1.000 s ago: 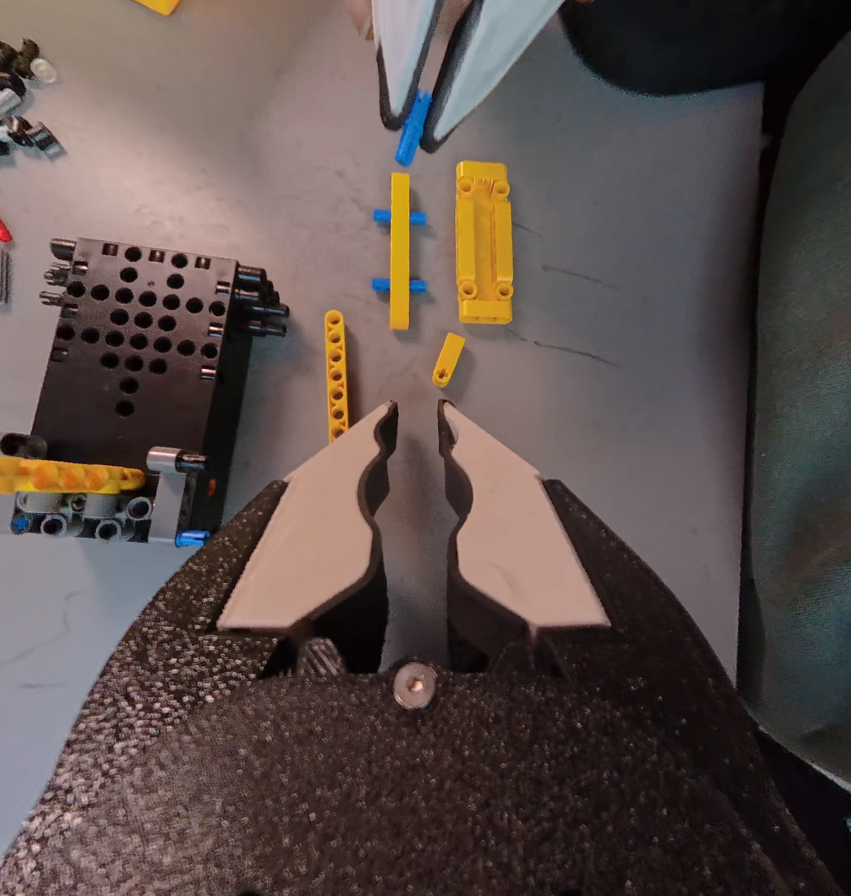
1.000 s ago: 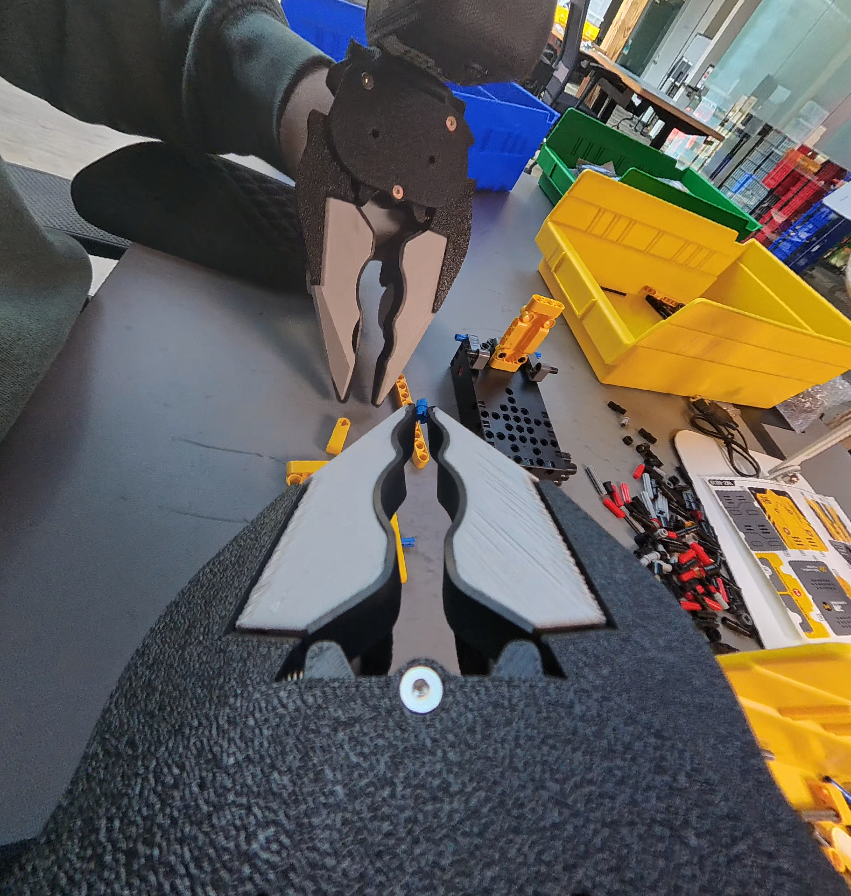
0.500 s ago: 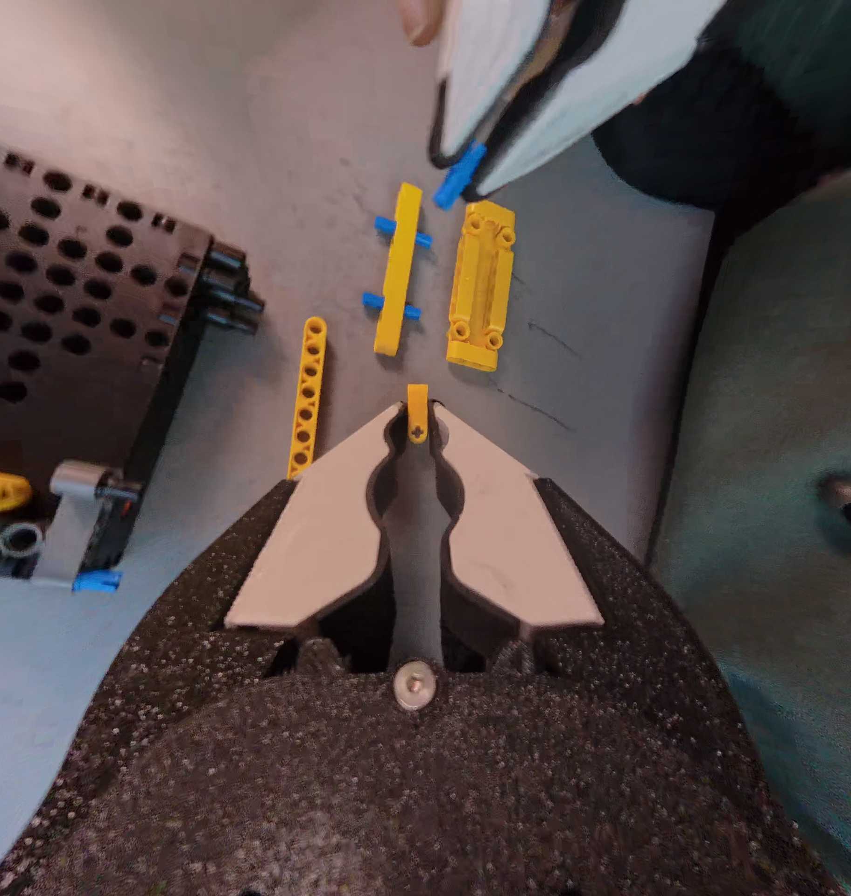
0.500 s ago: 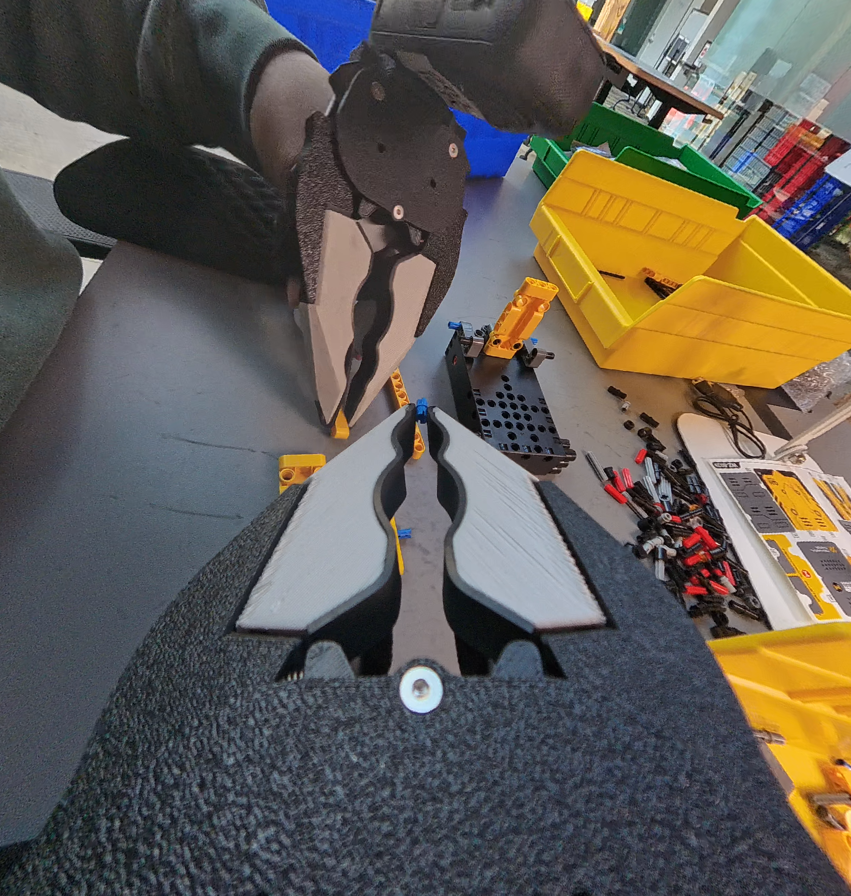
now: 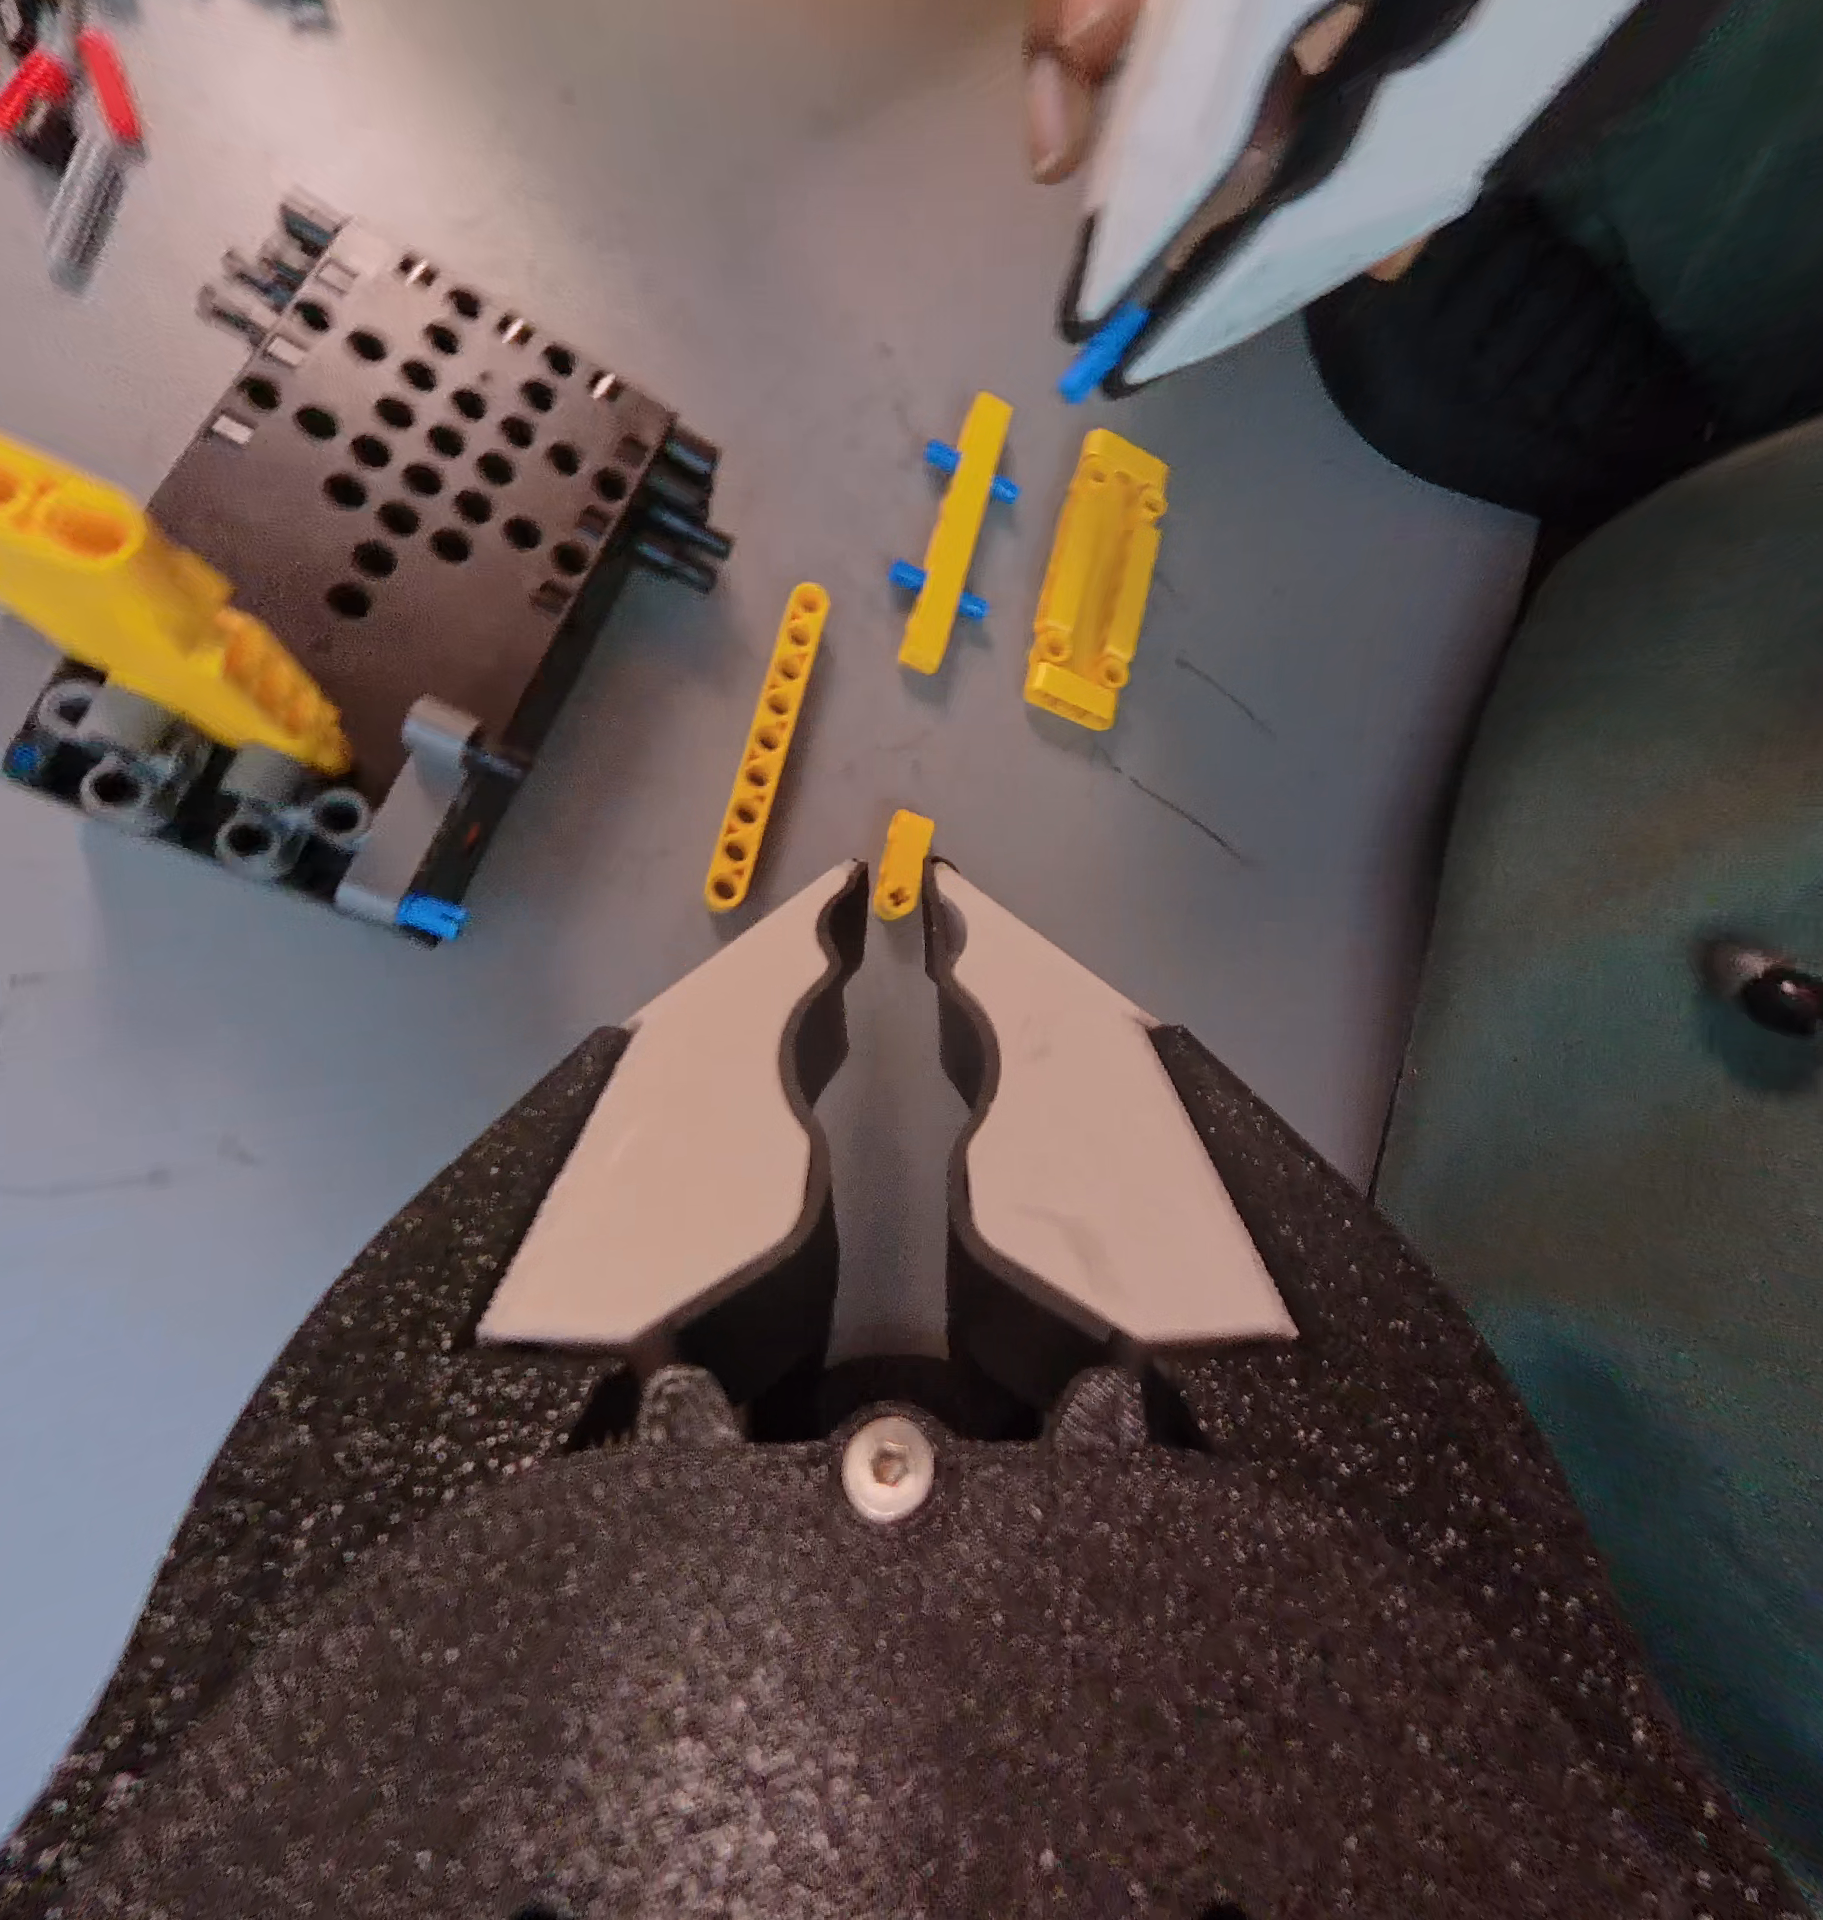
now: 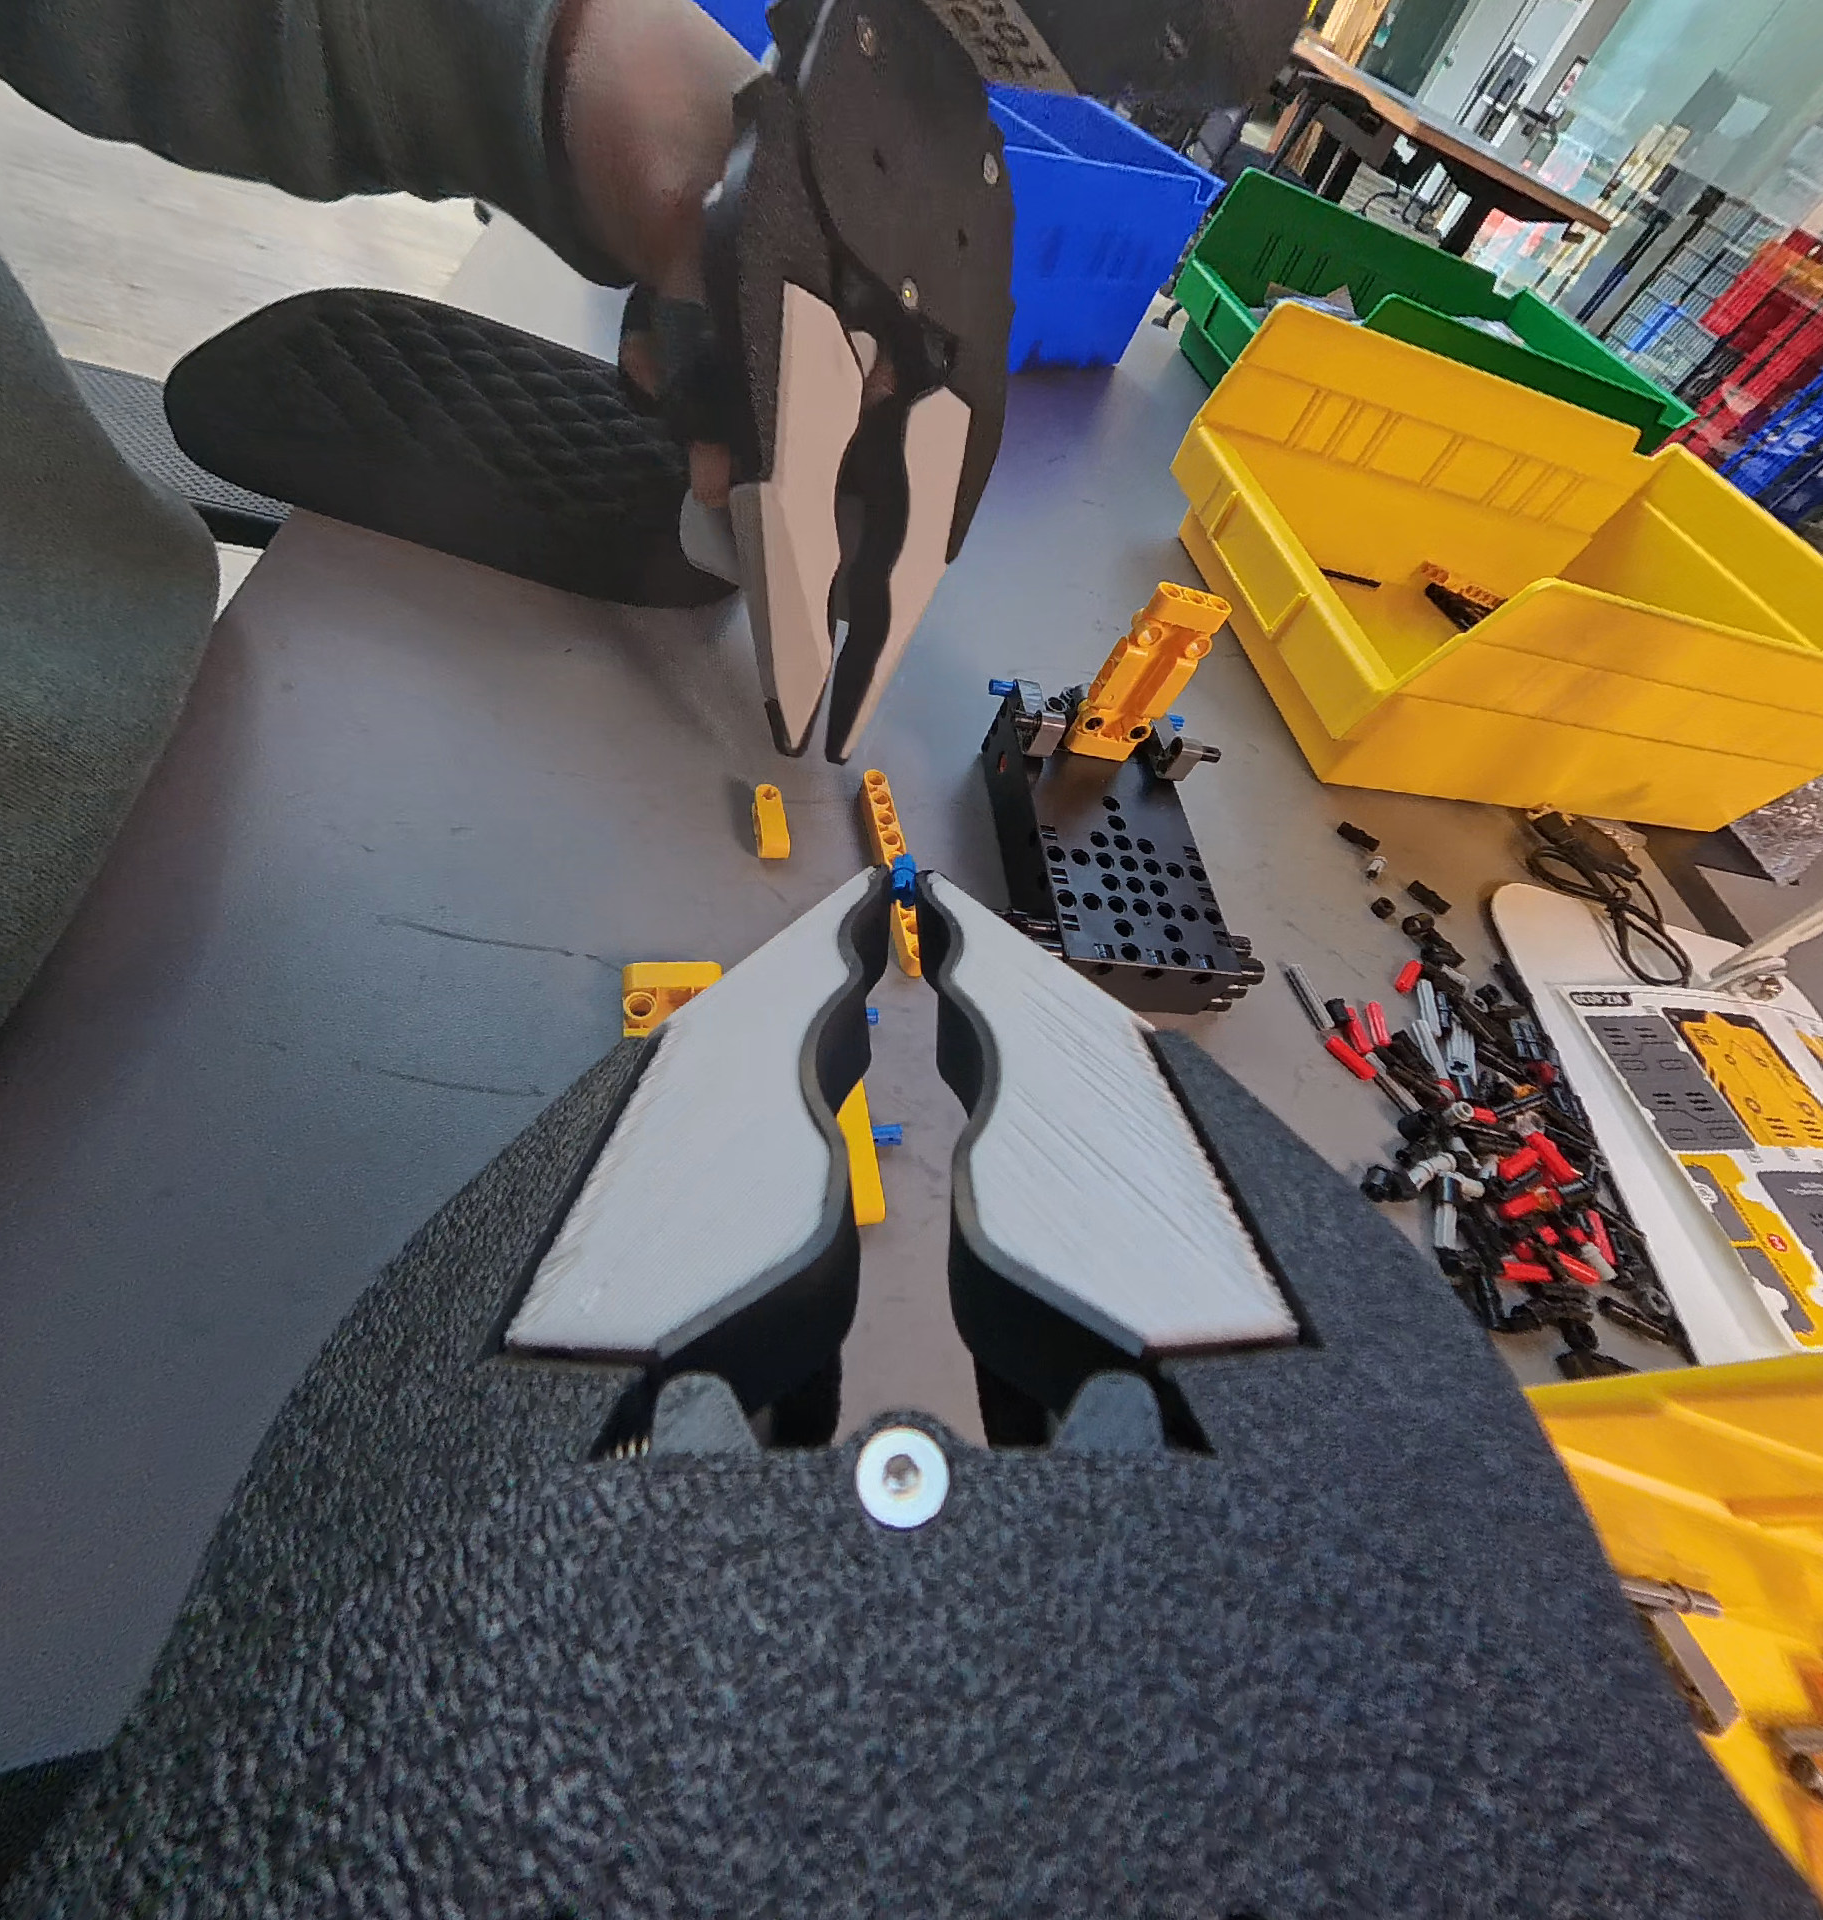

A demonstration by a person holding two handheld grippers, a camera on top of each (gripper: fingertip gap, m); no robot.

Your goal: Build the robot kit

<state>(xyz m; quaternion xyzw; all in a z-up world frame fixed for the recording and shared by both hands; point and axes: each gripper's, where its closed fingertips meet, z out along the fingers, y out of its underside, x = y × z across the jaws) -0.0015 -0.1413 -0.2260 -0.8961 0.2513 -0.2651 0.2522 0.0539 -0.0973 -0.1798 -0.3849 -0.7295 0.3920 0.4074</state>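
Note:
My left gripper [image 5: 899, 864] hangs a little above the grey table [image 5: 211, 1143], its jaws a narrow gap apart and empty. A small yellow connector [image 5: 905, 862] lies on the table just under its tips; in the right wrist view the connector [image 6: 771, 821] lies apart from the left gripper [image 6: 813, 748]. My right gripper [image 6: 899, 883] is shut on a blue pin [image 6: 902, 876]. In the left wrist view the right gripper [image 5: 1104, 358] hovers with the pin [image 5: 1097, 358] just past a yellow beam with blue pins [image 5: 954, 535].
A long yellow holed beam [image 5: 767, 748], a yellow panel [image 5: 1094, 577] and a black perforated plate assembly [image 5: 419, 499] lie near. Yellow bins [image 6: 1509, 644], green [image 6: 1354, 260] and blue [image 6: 1094, 229] bins, a pile of pins [image 6: 1478, 1143] and a printed sheet [image 6: 1717, 1122] are at the right. Left tips to right tips: about 9 cm.
My left gripper was down with its tips around the small yellow connector; it has lifted and drawn back, and the connector stays on the table. The right gripper still holds the blue pin.

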